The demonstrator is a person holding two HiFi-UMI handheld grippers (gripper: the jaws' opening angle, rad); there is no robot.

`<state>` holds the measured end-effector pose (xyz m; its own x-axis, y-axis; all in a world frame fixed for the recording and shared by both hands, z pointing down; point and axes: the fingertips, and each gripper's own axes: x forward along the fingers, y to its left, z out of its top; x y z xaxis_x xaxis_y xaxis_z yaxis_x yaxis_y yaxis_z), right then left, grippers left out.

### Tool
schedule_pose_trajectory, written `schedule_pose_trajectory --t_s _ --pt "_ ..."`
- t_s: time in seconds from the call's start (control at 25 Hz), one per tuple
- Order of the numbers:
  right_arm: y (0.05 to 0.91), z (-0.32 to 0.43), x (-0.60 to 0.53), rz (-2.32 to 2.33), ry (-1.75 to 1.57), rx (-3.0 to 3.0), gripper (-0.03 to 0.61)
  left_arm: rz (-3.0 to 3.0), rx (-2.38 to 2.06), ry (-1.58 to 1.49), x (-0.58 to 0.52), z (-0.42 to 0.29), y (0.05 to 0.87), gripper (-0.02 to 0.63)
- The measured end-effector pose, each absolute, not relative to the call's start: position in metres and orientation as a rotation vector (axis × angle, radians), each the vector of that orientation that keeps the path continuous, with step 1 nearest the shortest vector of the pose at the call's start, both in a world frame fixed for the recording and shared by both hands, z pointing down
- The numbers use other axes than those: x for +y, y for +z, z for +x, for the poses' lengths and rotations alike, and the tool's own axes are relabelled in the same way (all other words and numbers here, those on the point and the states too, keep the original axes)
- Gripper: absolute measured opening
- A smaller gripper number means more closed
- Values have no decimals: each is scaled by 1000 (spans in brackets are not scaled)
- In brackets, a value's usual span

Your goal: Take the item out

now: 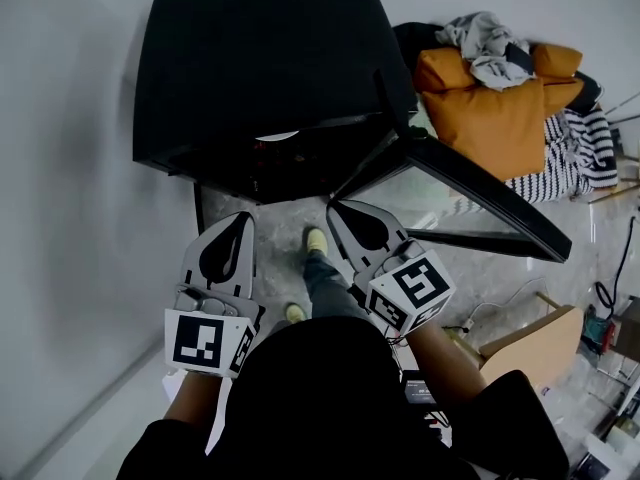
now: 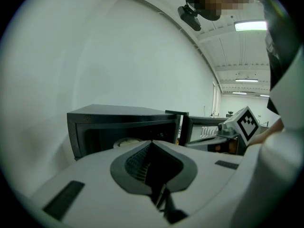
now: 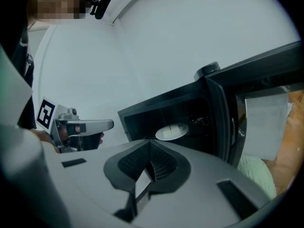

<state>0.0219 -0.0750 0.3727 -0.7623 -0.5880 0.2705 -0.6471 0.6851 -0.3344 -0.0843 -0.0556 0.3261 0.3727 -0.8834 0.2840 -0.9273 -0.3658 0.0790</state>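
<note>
The roof of the microwave (image 1: 260, 68) hides most of its cavity from my head view; only an edge of the white plate (image 3: 172, 131) shows inside, past the open door (image 1: 470, 200). My left gripper (image 1: 241, 220) and right gripper (image 1: 336, 209) are clenched and empty, outside the opening.

Matt blk microwave (image 1: 260, 68), glossy glass door (image 1: 440, 203), orange cloth cushion (image 1: 490, 118)

Head view: left gripper (image 1: 238, 226) at 7 o'clock, pointing to 12, jaws together, nothing between. right gripper (image 1: 338, 211) at 5 o'clock, pointing to 11, jaws together, empty. Grippers side by side, apart. left forearm (image 1: 192, 400) and right forearm (image 1: 442, 356) bare.
</note>
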Motion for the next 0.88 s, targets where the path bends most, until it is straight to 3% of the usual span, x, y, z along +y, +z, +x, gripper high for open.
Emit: schedule_pose_trajectory --t_s 0.88 --pt "382 12 -127 986 770 -2783 5 2389 -1690 338 -109 -71 318 8"
